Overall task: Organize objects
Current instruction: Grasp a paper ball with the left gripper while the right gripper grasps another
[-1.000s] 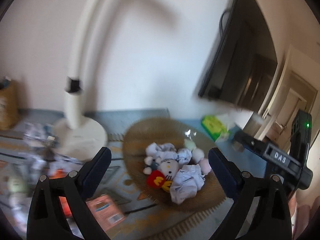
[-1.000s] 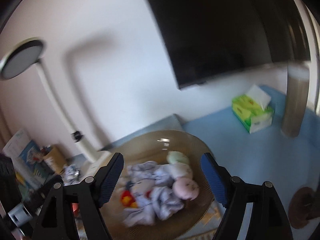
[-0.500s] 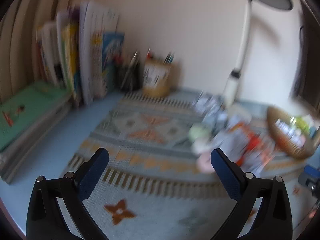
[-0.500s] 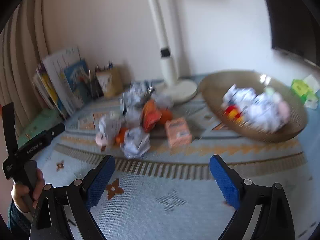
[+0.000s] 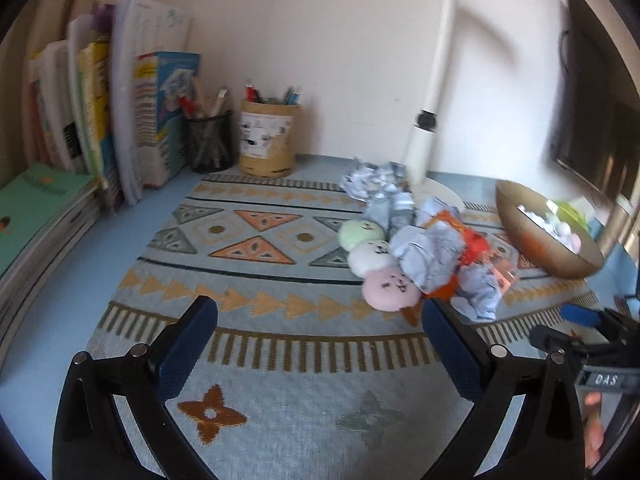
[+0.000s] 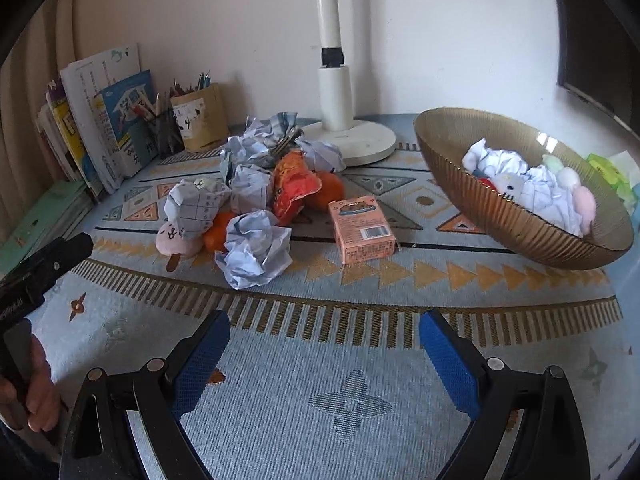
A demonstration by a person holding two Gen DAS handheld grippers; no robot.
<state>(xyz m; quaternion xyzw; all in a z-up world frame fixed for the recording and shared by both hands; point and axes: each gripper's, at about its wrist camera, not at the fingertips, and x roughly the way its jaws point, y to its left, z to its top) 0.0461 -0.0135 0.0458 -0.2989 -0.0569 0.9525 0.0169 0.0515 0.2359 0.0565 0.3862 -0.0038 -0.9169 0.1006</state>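
I saw the gold ribbed bowl (image 6: 516,216) sitting tilted on the patterned mat, already holding crumpled paper, a white cat plush (image 6: 508,189) and pastel round plushies. Left of the bowl lay the loose pile: crumpled paper balls (image 6: 256,252), a pink box (image 6: 362,230) nearest the bowl, an orange snack packet (image 6: 294,188), oranges, and a pink plush (image 6: 176,240) farthest from it.

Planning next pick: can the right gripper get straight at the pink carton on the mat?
Probably yes. The right gripper is open and empty, and only bare mat lies between it and the pink carton, which stands apart from the crumpled paper ball.
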